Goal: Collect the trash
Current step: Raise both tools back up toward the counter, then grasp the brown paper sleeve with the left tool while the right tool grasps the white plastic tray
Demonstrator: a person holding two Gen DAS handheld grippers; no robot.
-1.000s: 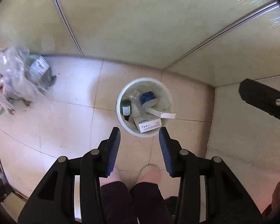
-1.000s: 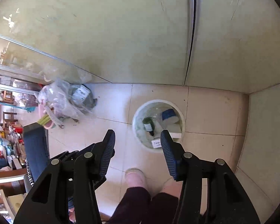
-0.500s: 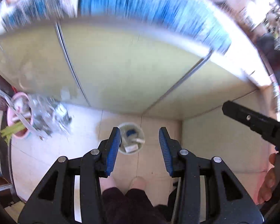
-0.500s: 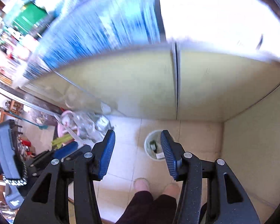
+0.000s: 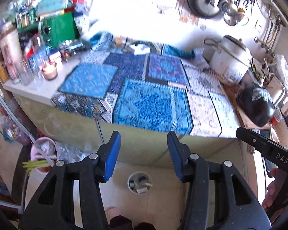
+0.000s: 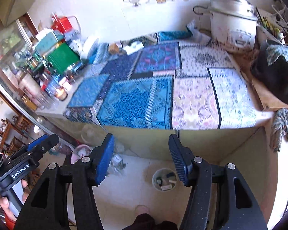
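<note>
A white trash bin (image 5: 139, 182) stands on the tiled floor far below, holding a small bottle, a box and other scraps; it also shows in the right wrist view (image 6: 164, 180). My left gripper (image 5: 143, 155) is open and empty, high above the bin and level with the counter's front edge. My right gripper (image 6: 141, 159) is open and empty too, at about the same height. The counter top (image 5: 153, 88) is covered with blue and pale patterned mats; a small white item (image 6: 133, 47) lies at its back.
A white rice cooker (image 6: 232, 19) and a dark bag (image 6: 274, 76) stand at the counter's right. Jars, a candle (image 5: 50, 70) and a green box (image 5: 57, 28) crowd its left. A pink bucket (image 5: 43, 155) and plastic bags lie on the floor at left.
Both grippers have risen from just above the bin on the floor to counter height. The counter top has come into view and the bin looks small and far below.
</note>
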